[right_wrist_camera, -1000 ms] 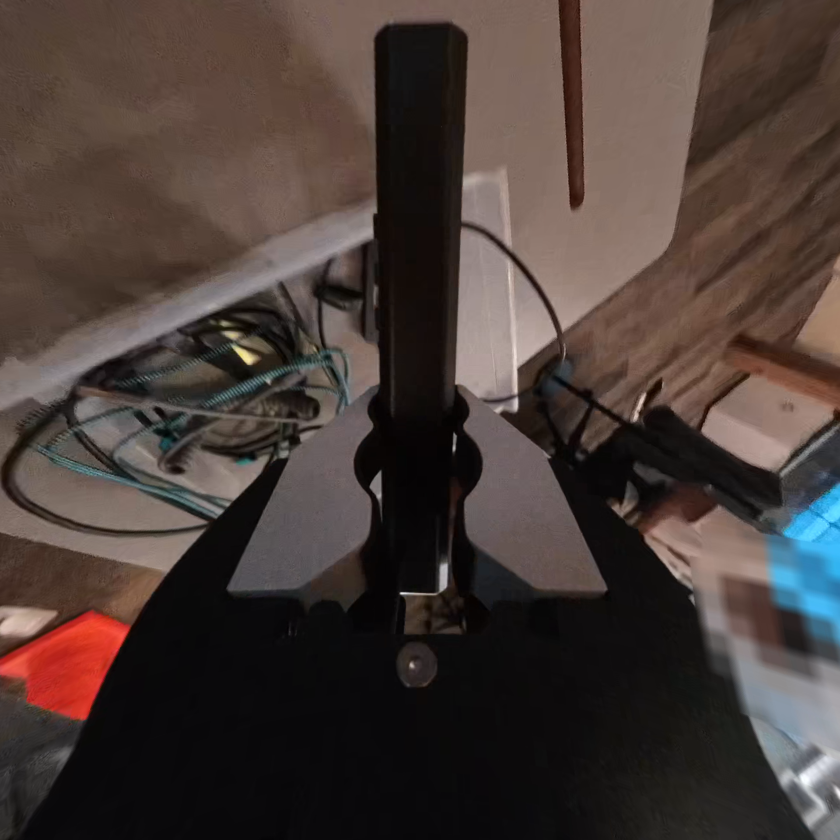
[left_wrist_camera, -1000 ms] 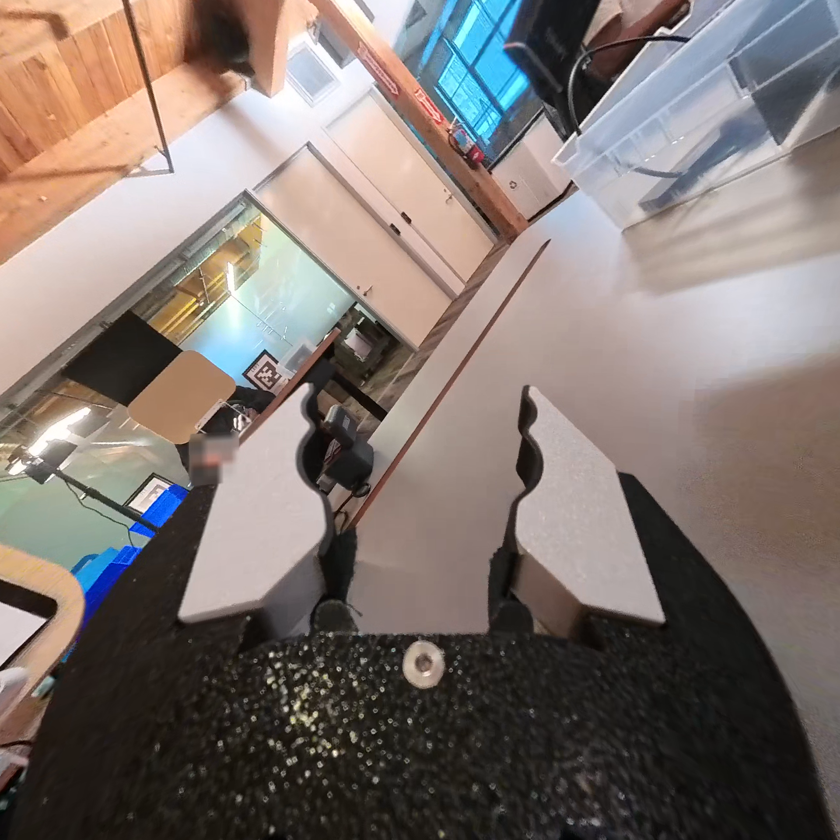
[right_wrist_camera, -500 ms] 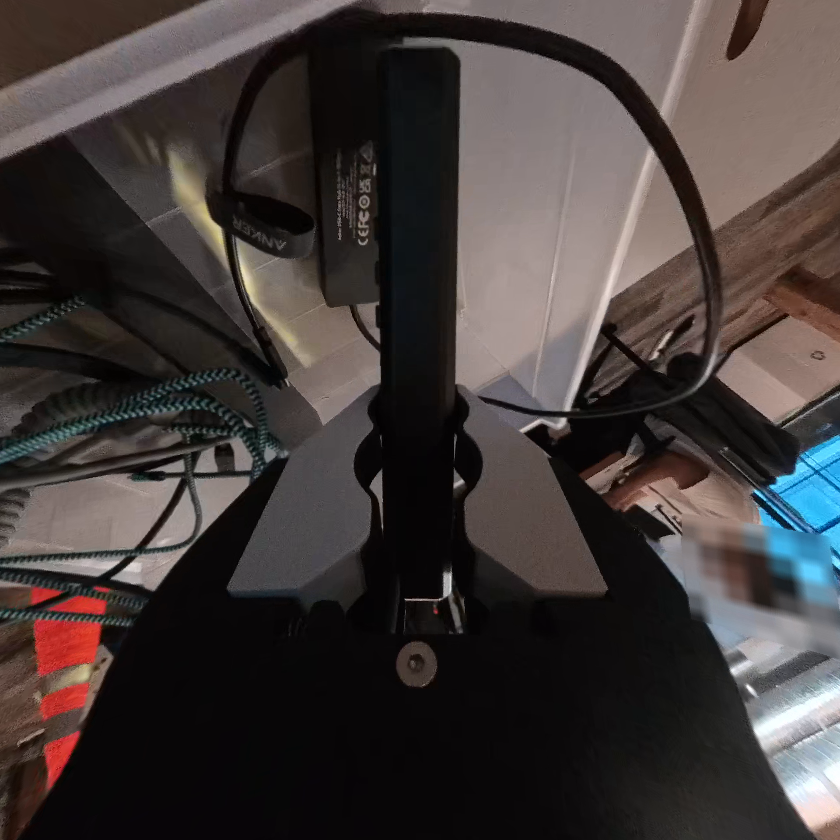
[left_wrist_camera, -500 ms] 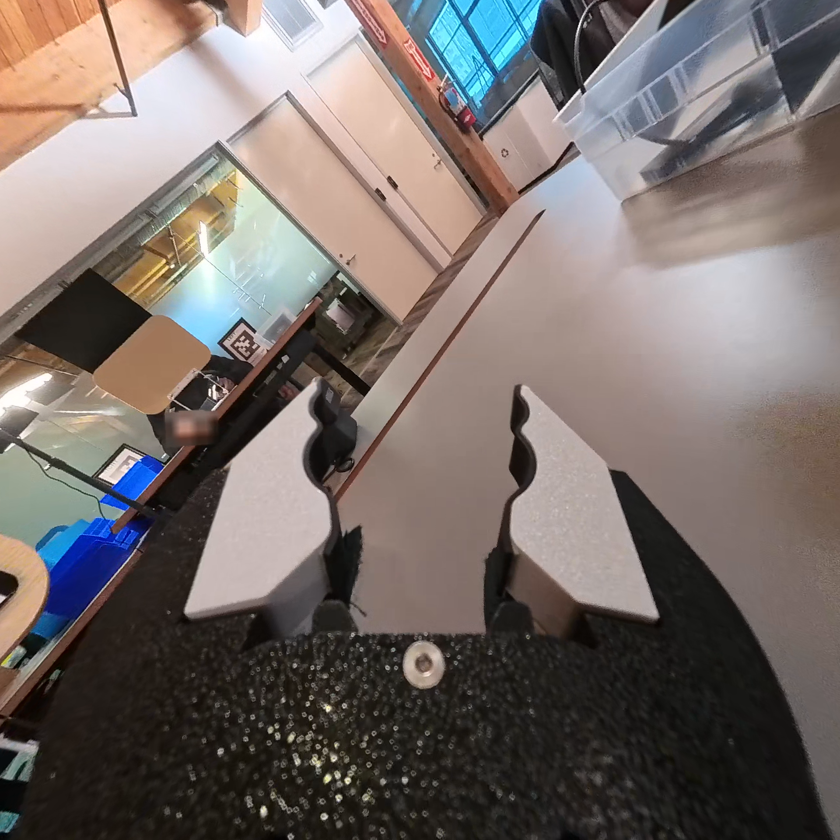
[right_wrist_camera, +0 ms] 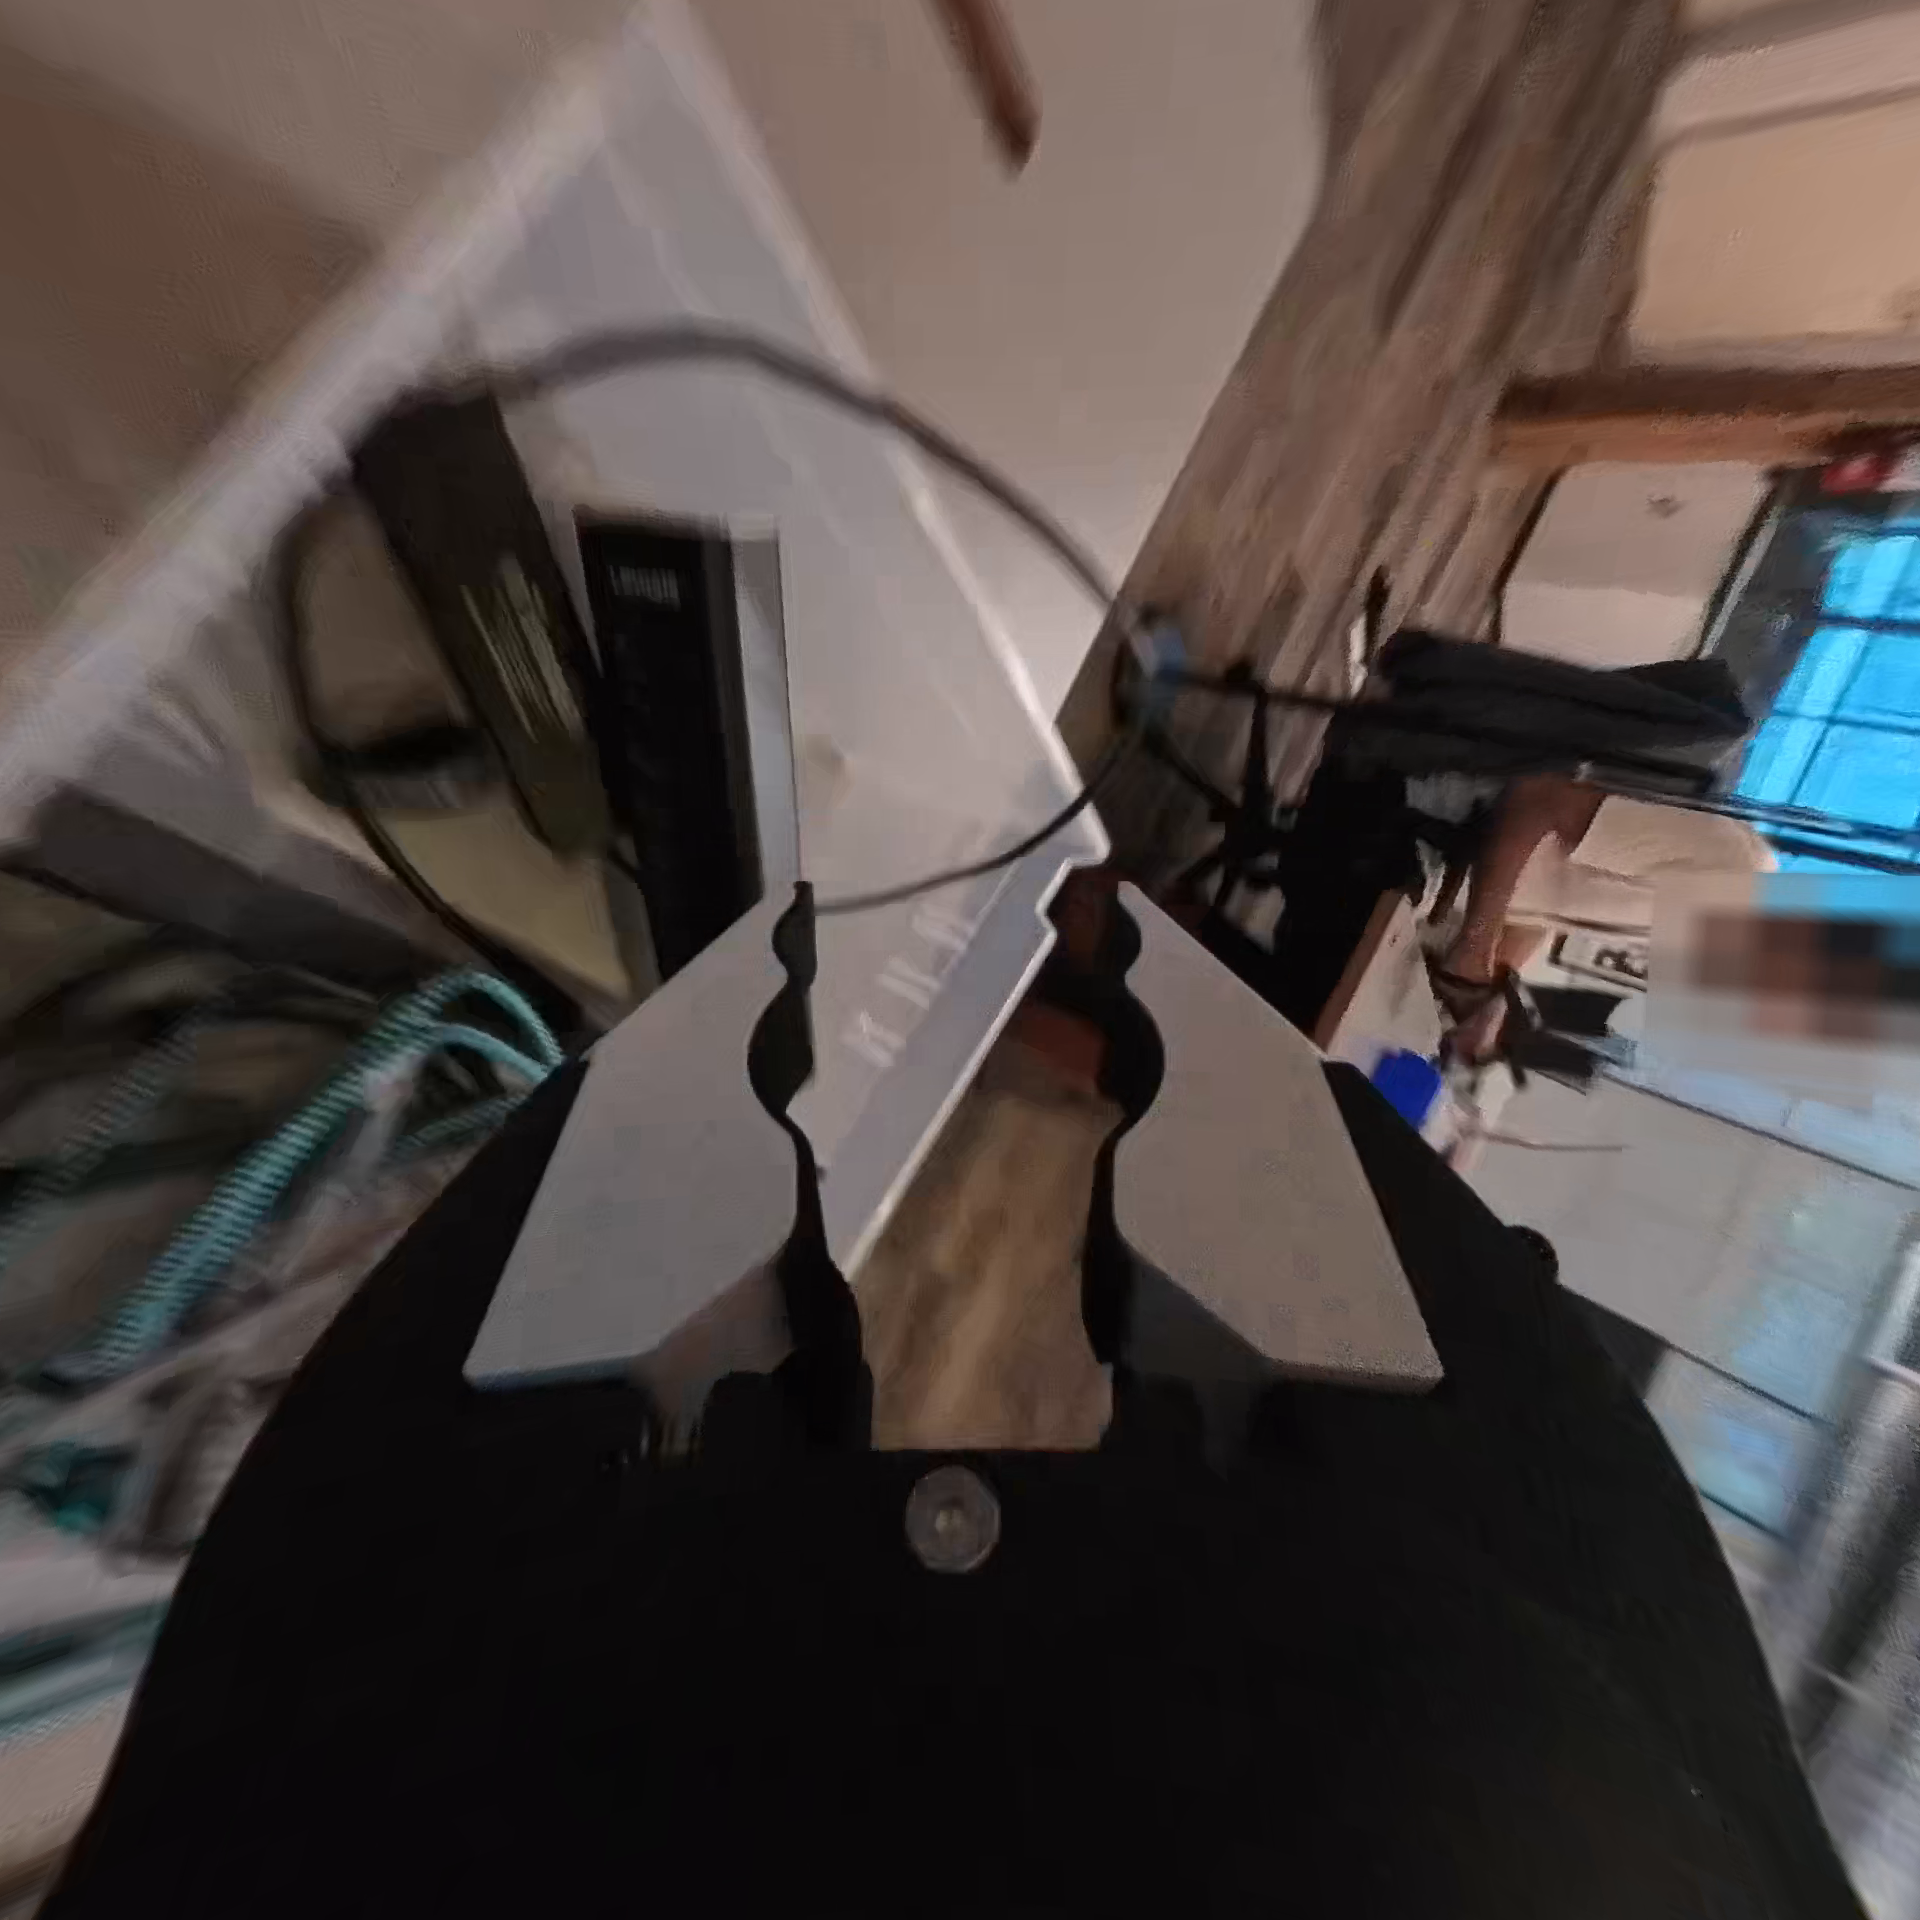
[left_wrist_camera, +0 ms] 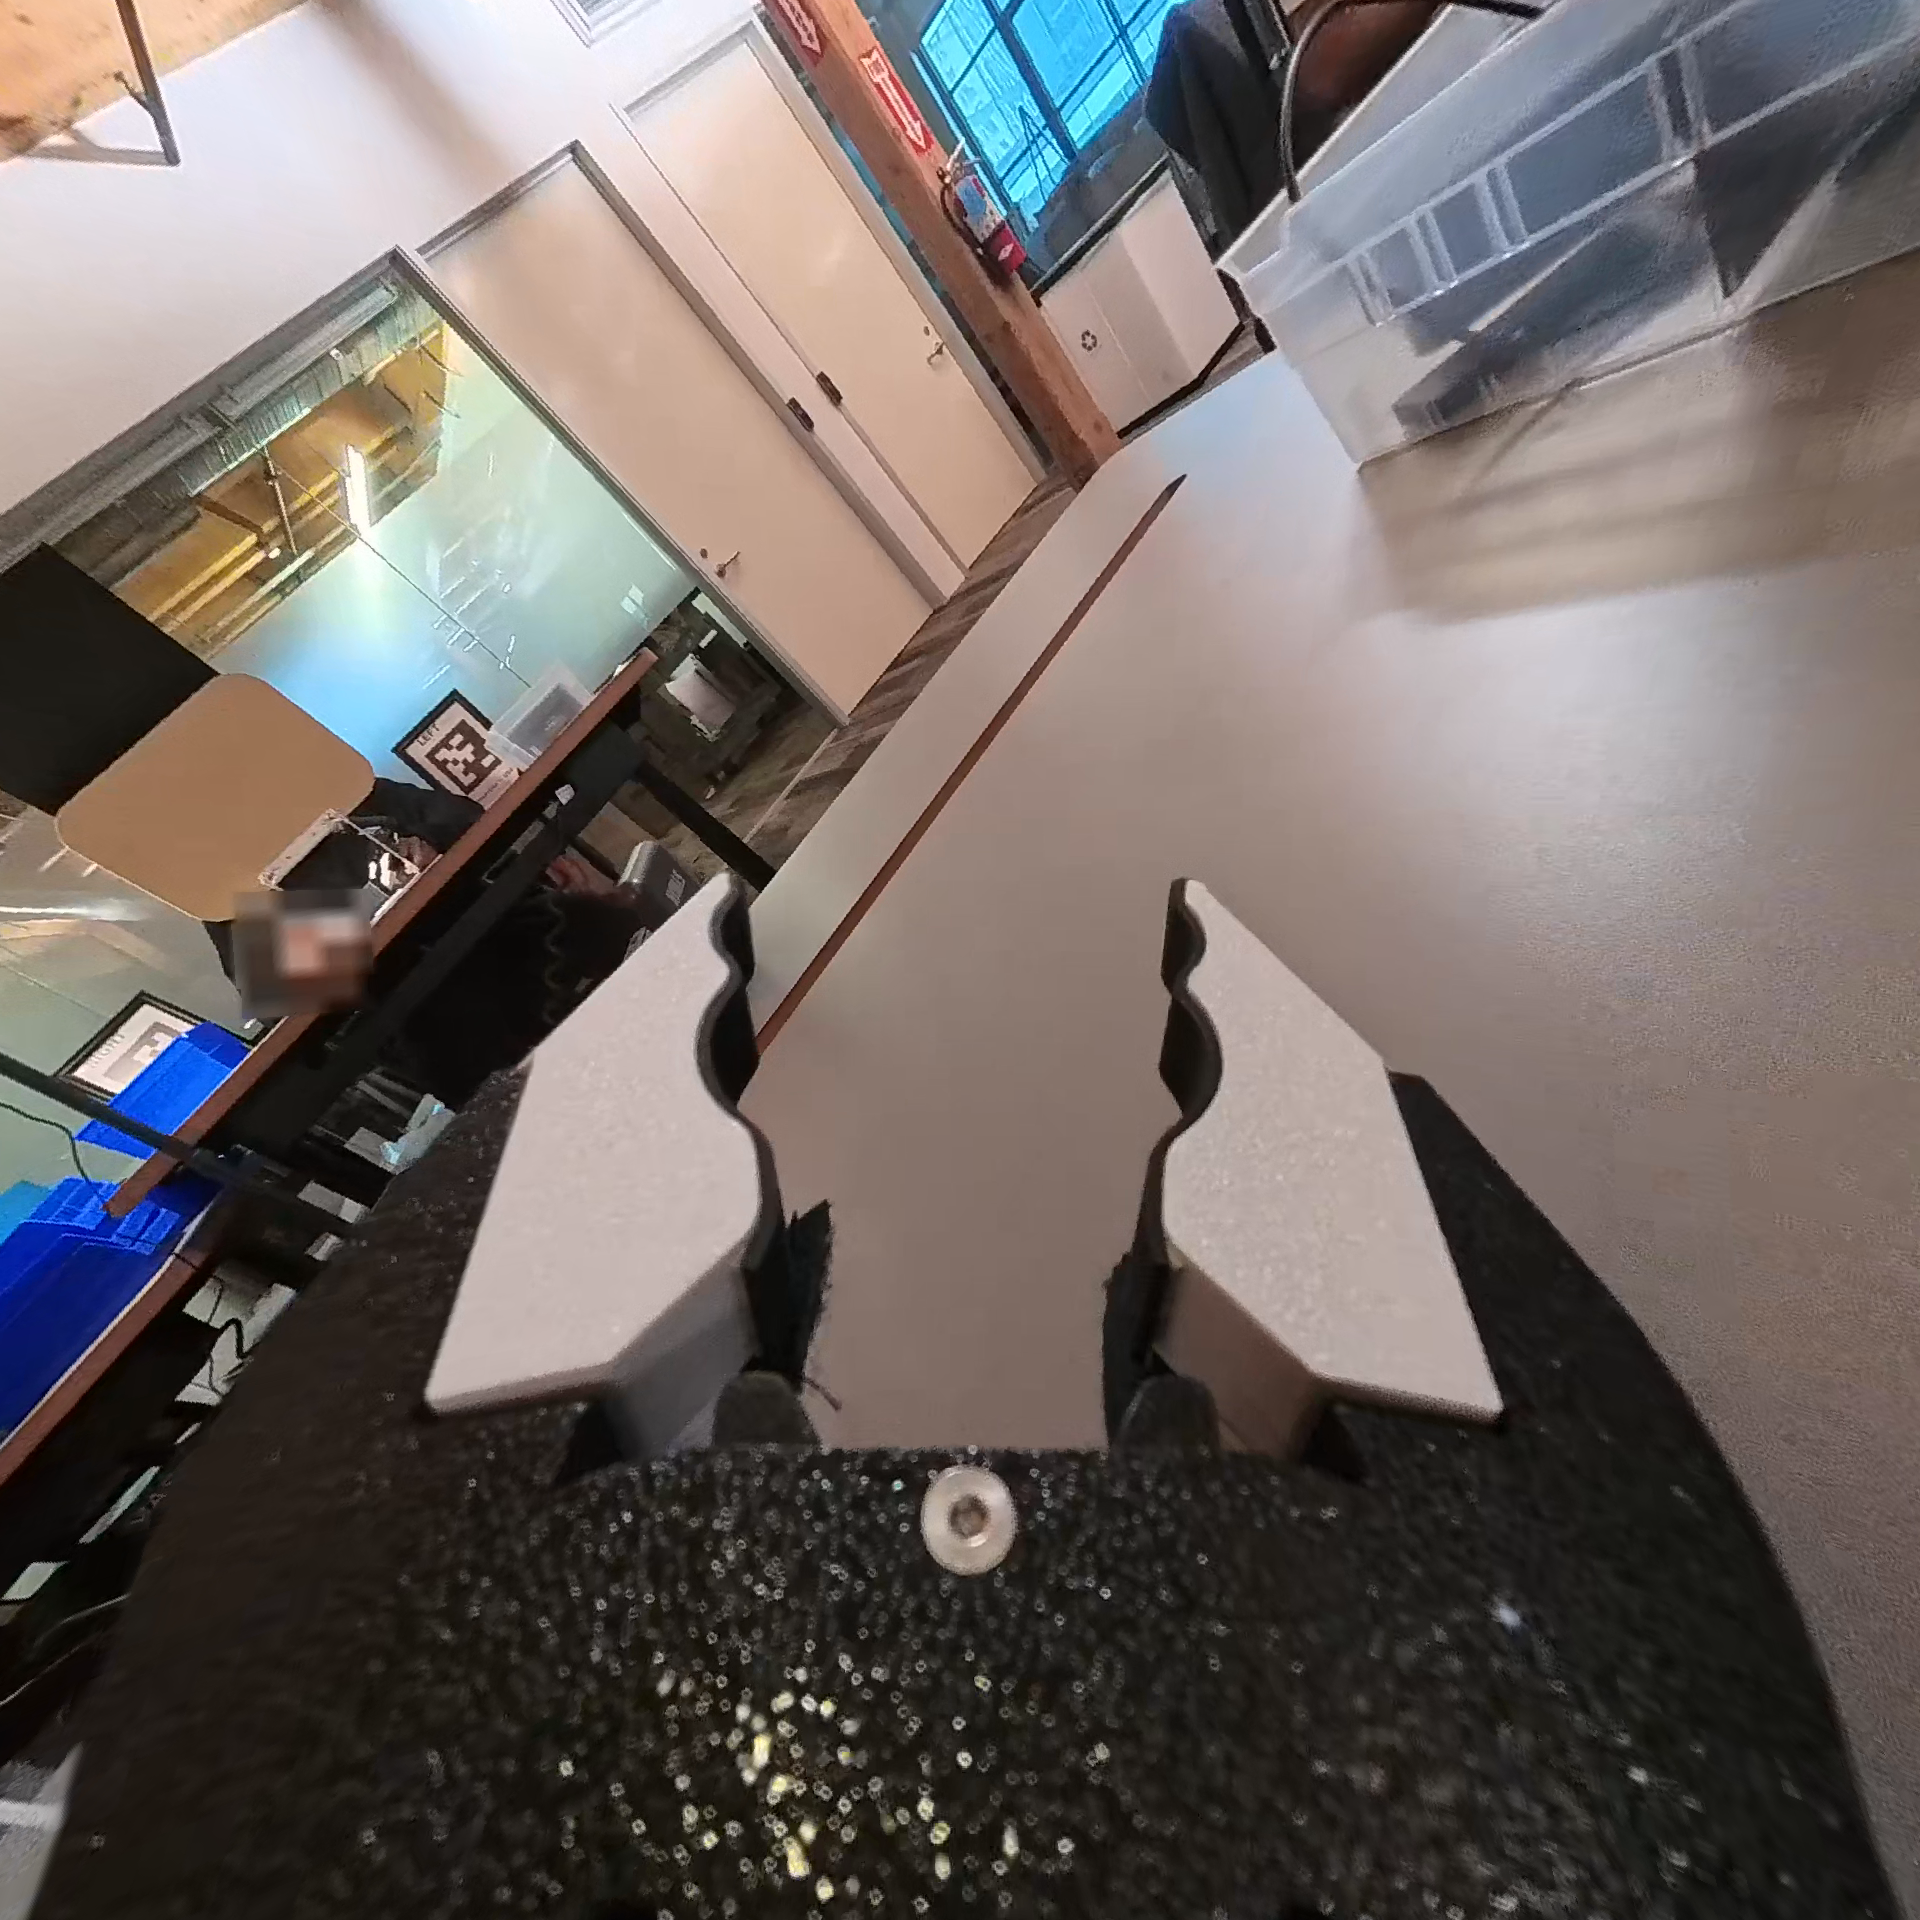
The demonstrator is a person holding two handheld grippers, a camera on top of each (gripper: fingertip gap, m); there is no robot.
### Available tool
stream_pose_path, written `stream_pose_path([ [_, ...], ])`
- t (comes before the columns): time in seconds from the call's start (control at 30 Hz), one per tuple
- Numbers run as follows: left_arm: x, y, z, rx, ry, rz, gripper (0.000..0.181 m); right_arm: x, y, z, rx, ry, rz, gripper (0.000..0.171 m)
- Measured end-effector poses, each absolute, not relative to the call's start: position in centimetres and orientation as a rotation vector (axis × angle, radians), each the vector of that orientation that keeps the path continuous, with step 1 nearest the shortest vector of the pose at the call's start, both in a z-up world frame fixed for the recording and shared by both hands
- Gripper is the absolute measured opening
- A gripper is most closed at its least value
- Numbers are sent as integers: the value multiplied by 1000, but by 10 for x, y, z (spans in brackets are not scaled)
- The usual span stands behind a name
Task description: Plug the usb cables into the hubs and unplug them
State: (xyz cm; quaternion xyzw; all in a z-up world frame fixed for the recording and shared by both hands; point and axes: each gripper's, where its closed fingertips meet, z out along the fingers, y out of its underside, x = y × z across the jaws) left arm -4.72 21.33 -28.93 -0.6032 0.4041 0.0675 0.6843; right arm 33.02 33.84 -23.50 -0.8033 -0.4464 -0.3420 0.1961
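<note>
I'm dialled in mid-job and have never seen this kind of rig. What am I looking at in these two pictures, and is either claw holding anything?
There is no robot arm: a person carries a two-finger claw in each hand, each with a camera looking along its fingers. One picture shows the left gripper, jaws apart and empty, above a bare grey table with a clear plastic bin at its far end. The other, blurred picture shows the right gripper, also open and empty, facing two black hubs standing in a clear bin beside teal braided cables.

Grey scalloped tongs [left_wrist_camera: 961, 935], black speckled mount
</note>
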Motion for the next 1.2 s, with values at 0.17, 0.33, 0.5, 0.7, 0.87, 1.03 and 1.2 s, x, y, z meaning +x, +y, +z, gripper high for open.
stream_pose_path([
  [0.17, -44, 215, -290, -1356, 910, 145, 78, 183, 275, -187, -1773, -1026, -217, 54],
  [0.33, -38, 212, -295, -1353, 960, 182, 78, 77, 198, -187, -1204, -879, 295, 69],
  [0.5, -47, 210, -299, -1432, 901, 61, 59, 66, 185, -215, -961, -917, 59, 69],
  [0.7, -64, 222, -285, -1468, 690, -114, 67, 59, 193, -231, -1063, -849, 245, 71],
  [0.87, -70, 228, -285, -1489, 644, -104, 83, 69, 204, -231, -1112, -797, 242, 85],
  [1.03, -70, 230, -286, -1489, 654, -83, 96, 71, 209, -235, -1200, -733, 347, 94],
  [1.2, -68, 230, -289, -1495, 670, -61, 108, 72, 209, -233, -1232, -702, 434, 94],
])
